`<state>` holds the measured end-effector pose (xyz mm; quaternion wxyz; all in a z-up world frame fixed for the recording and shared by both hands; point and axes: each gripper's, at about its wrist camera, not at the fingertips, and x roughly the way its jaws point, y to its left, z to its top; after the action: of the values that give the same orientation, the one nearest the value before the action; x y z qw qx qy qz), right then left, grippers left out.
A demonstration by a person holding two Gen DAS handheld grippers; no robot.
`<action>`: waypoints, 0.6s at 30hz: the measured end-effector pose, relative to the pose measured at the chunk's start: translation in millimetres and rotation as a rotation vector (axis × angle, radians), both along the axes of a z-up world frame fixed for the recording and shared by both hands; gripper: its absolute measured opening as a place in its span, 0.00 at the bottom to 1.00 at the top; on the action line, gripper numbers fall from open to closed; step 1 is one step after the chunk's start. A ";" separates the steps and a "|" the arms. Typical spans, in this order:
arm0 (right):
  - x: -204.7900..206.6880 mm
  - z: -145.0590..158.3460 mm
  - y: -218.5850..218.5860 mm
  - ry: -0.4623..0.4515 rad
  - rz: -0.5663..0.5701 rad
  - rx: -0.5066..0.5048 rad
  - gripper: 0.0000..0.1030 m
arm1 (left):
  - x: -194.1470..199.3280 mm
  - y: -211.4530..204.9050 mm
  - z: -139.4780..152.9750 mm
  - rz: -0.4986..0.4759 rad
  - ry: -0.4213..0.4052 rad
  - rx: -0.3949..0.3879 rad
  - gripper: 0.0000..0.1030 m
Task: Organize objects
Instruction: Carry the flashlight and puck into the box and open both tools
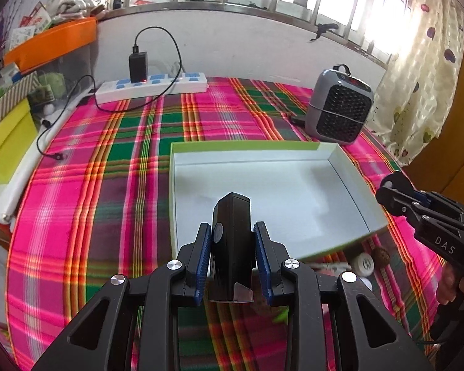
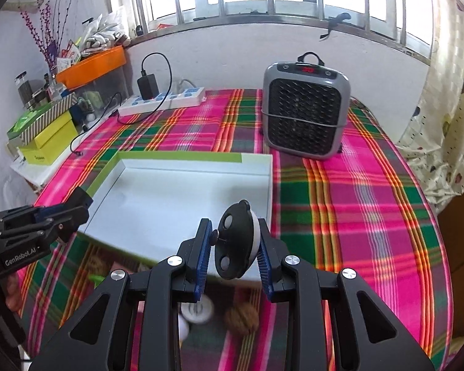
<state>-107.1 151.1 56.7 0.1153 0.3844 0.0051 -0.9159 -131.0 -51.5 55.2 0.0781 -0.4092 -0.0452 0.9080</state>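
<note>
Both grippers carry something toward the open box (image 1: 349,185), which lies in the middle of the table (image 1: 114,167) under its bright plaid cloth, nearer the front edge than the window wall. The box is shallow and white inside, so anything lowered in from above lands flat and stays in sight; nothing lies in it yet.

The left gripper (image 1: 233,238) is clamped on a slim black device (image 1: 232,232), its blue pads (image 1: 202,247) pressing the two long sides. The device stands upright between them with its round button facing the camera, a grip that keeps it from twisting and leaves its lower end free to be set down first. It hangs over the near left part of the box.

The right gripper (image 2: 235,241) is clamped on a round black-and-white gadget (image 2: 236,241), held on edge across its thickness, over the box's near right corner. Holding it edgewise looks like the only way the pads get two flat faces to press on.

Below the grippers, between the box and the front edge of the table, a walnut (image 2: 241,321) and a small white round piece (image 2: 198,310) lie on the cloth, probably next to be collected. The heater (image 2: 304,108) and power strip (image 2: 164,100) stand along the far edge, well apart from the work.
</note>
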 end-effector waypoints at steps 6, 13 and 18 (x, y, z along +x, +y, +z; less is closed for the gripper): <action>-25.7 -4.4 -7.3 -0.017 0.018 -0.005 0.28 | -24.1 -1.5 -5.2 0.002 -0.015 0.000 0.25; -51.9 -14.6 -13.8 -0.047 0.030 0.000 0.28 | -49.3 -0.2 -12.5 0.000 -0.031 -0.007 0.25; -68.9 -23.8 -17.7 -0.072 0.031 0.003 0.28 | -63.1 2.8 -15.7 -0.008 -0.033 -0.012 0.25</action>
<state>-176.0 133.4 32.9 0.1290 0.4174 0.0083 -0.8995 -194.1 -48.7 39.5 0.0786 -0.4247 -0.0394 0.9011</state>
